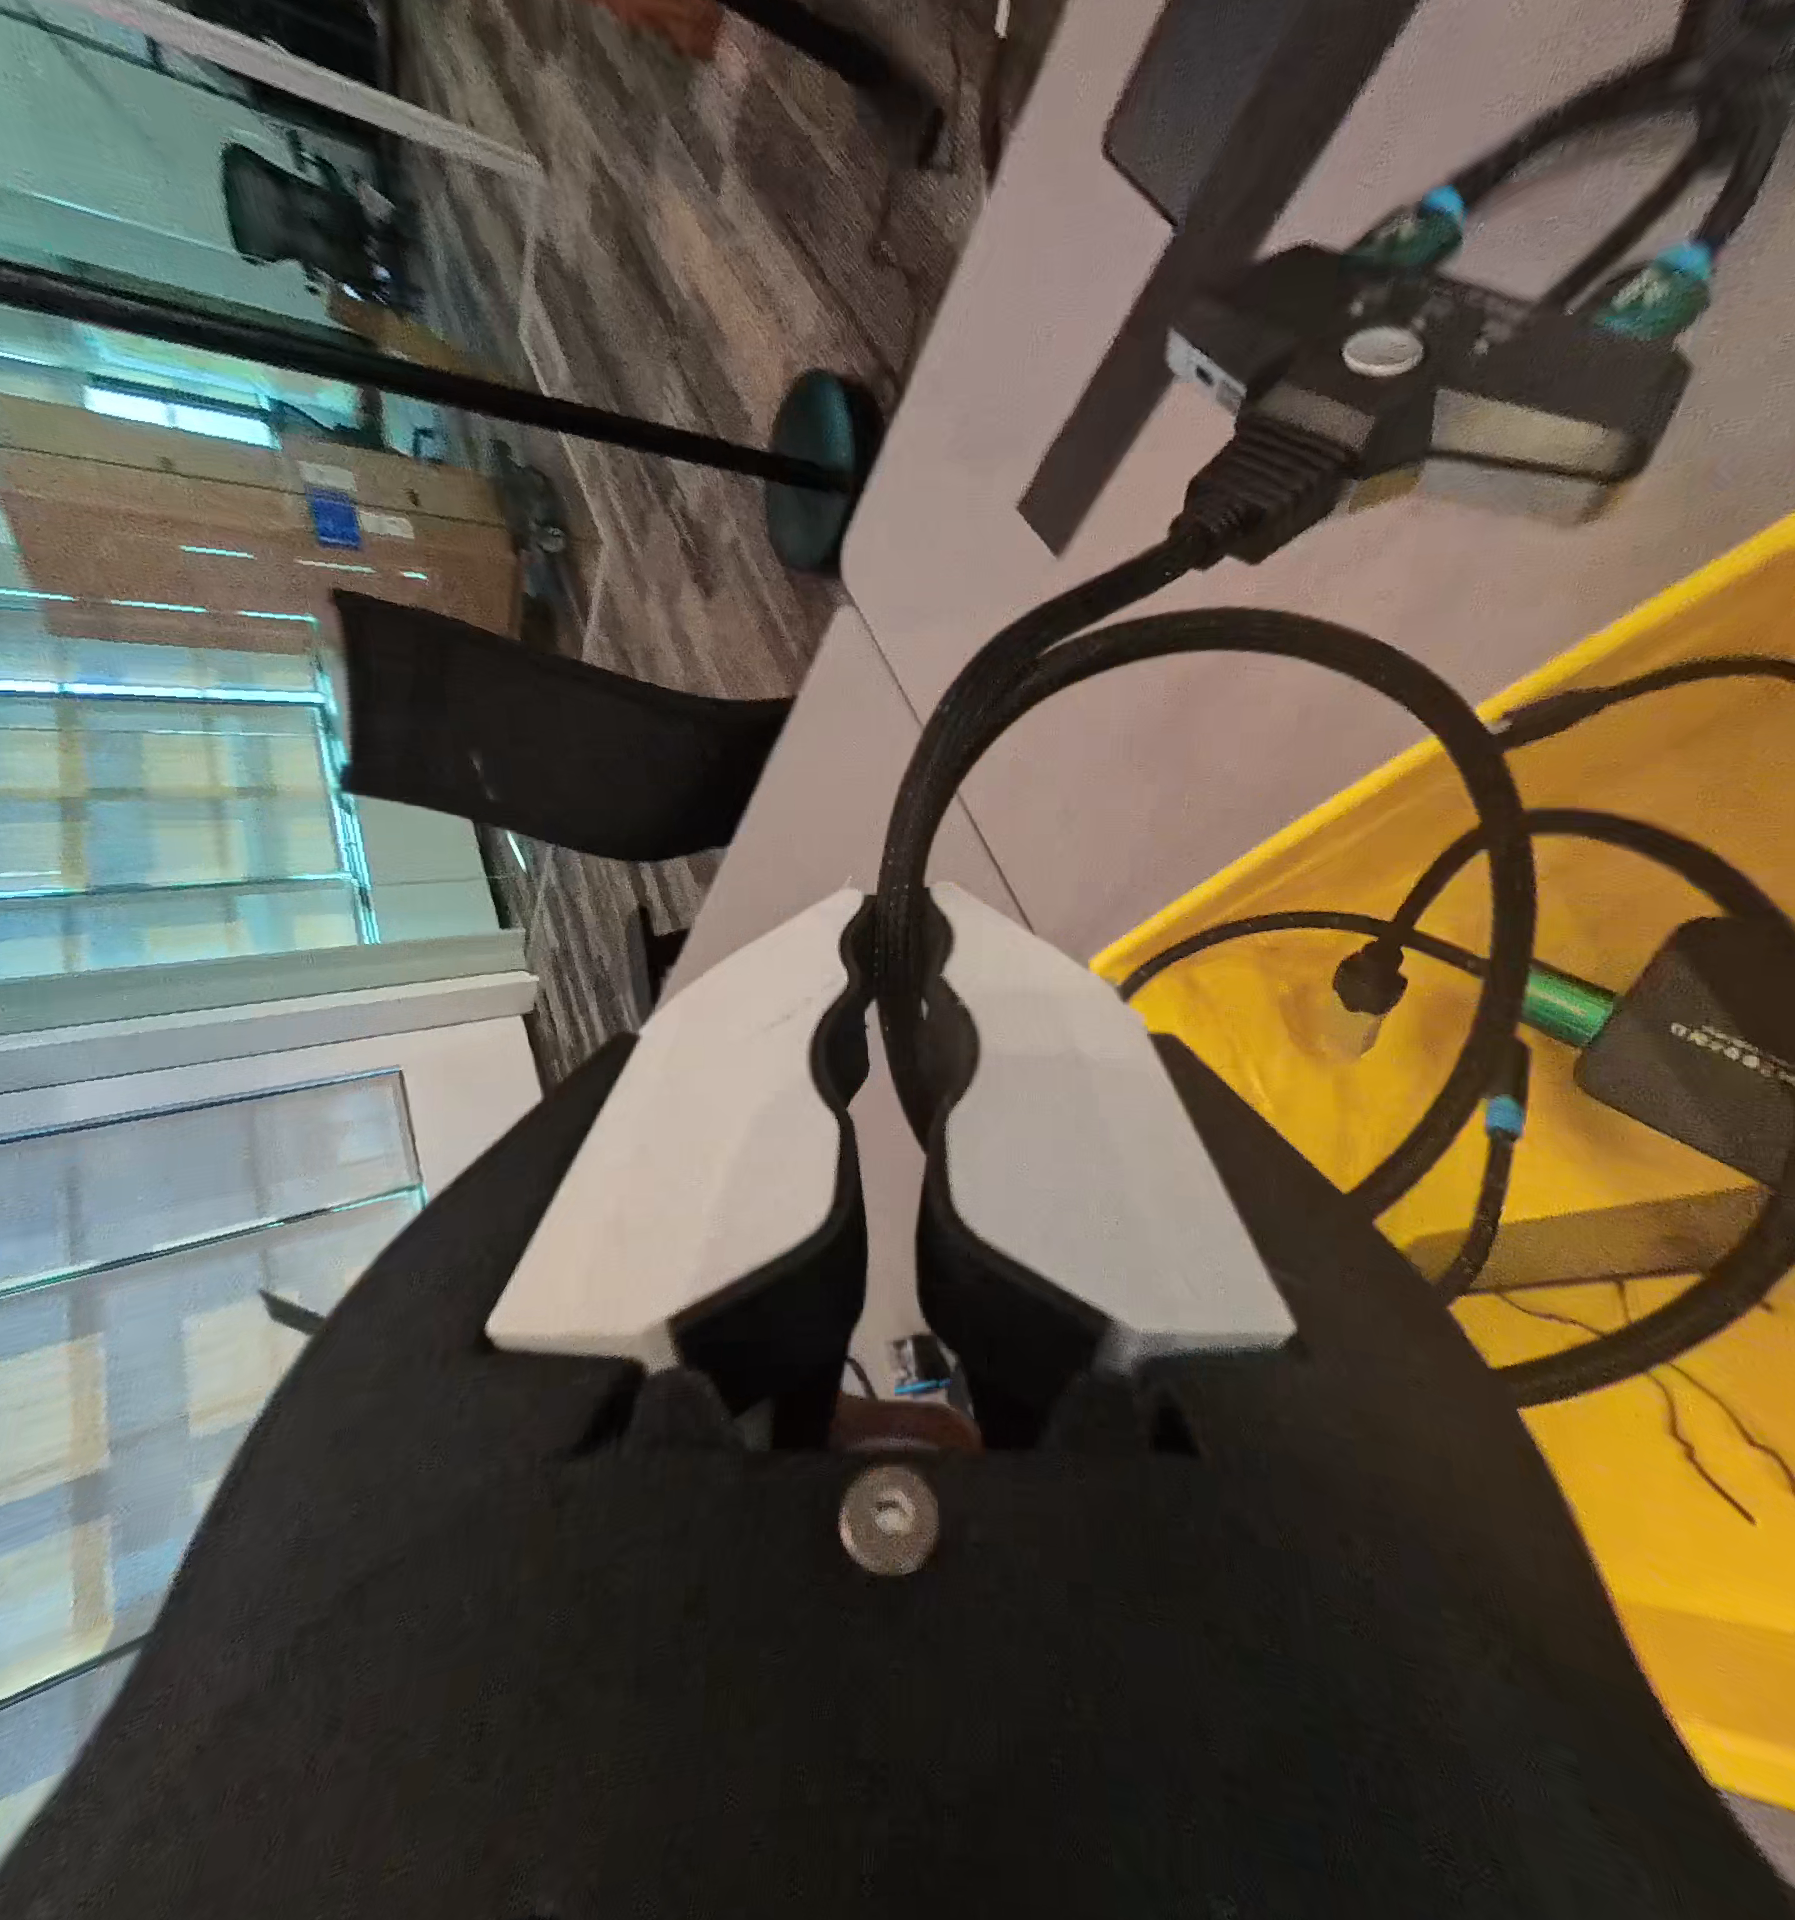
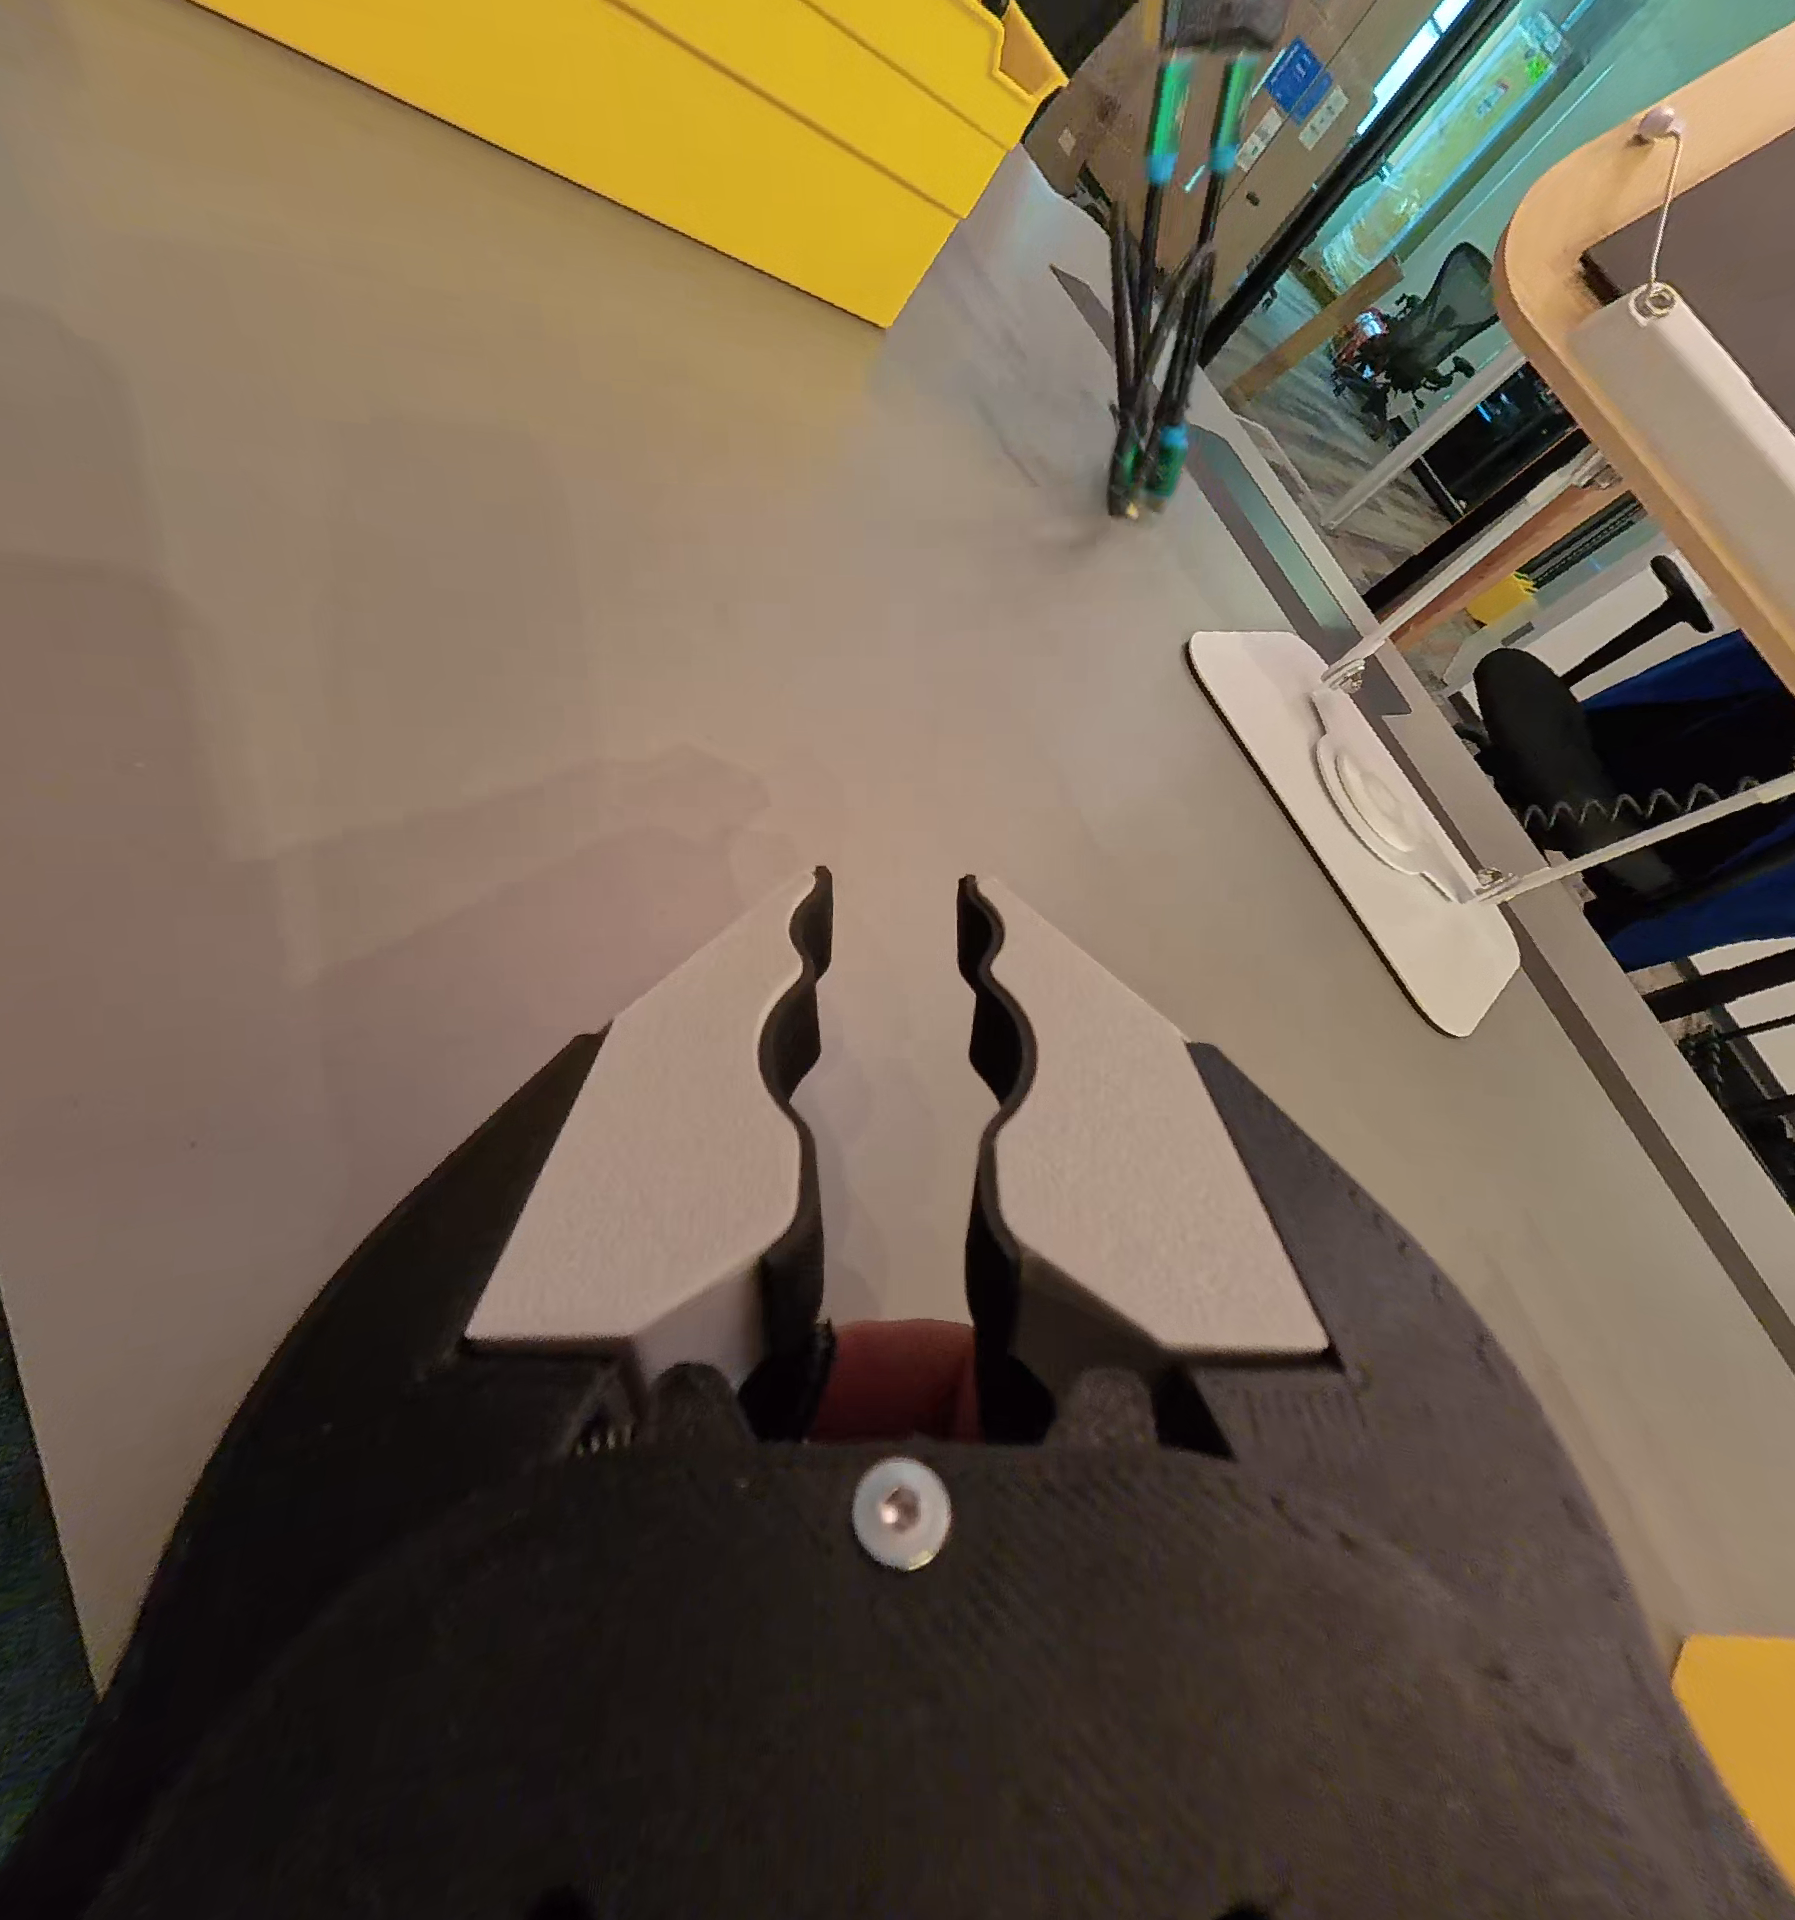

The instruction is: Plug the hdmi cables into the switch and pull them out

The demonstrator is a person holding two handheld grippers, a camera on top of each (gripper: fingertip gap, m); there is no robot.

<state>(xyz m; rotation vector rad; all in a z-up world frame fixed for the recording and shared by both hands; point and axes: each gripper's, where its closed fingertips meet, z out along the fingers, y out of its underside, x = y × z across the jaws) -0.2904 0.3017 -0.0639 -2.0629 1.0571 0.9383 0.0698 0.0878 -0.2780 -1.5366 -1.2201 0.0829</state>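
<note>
My left gripper (image 1: pixel 891 925) is shut on a black braided HDMI cable (image 1: pixel 986 707). The cable curves up to its black plug (image 1: pixel 1257 488), which sits in the near side of the black switch (image 1: pixel 1495 353) on the grey table. Two teal-ended plugs (image 1: pixel 1412 234) (image 1: pixel 1651 296) sit in the switch's far side. My right gripper (image 2: pixel 895 883) is open and empty, low over the bare table (image 2: pixel 457 623). In the right wrist view, black cables with green-blue plugs (image 2: pixel 1147 457) run from the table up to a blurred dark object (image 2: pixel 1215 21) at the top edge.
A yellow bin (image 1: pixel 1651 1507) on the right holds another black box (image 1: pixel 1724 1049) and loose cables; its side also shows in the right wrist view (image 2: pixel 716 135). A dark stand foot (image 1: pixel 1142 374) lies by the switch. A white base plate (image 2: pixel 1277 727) sits at the table's edge. The tips of one gripper are about 45 cm away from the tips of the other.
</note>
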